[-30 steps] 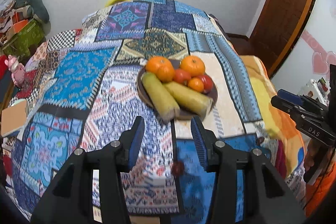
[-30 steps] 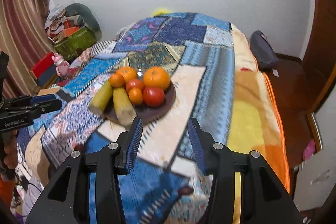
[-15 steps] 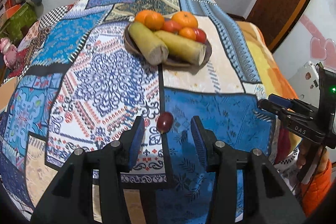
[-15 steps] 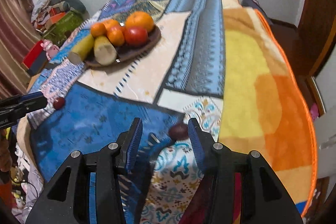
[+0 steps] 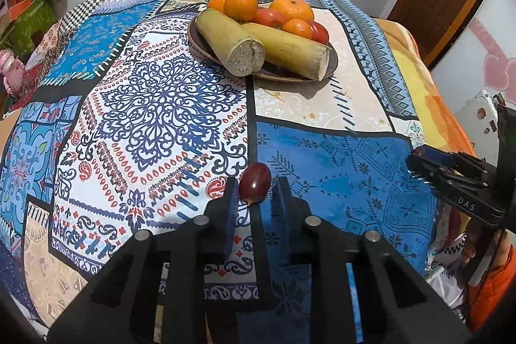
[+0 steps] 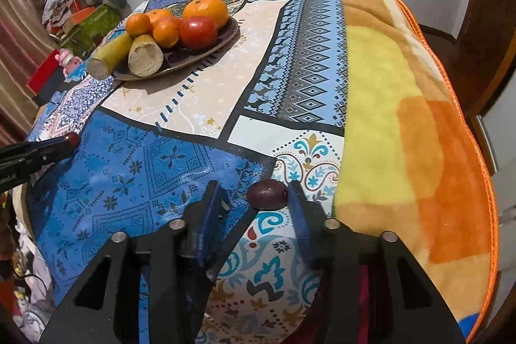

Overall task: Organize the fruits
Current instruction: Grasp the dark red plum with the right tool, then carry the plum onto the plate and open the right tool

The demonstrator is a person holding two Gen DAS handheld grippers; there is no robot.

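Patterned blanket (image 5: 167, 105) covers the bed. Brown plate (image 6: 206, 49) sits far side, loaded with oranges (image 5: 292, 8), tomatoes (image 6: 198, 32) and two cut cane pieces (image 5: 230, 42). Left gripper (image 5: 254, 195): jaws narrow, bracketing a red grape (image 5: 254, 186); contact unclear. Right gripper (image 6: 254, 199): jaws wide, dark grape (image 6: 267, 194) on the blanket against its right finger, near the bed edge.
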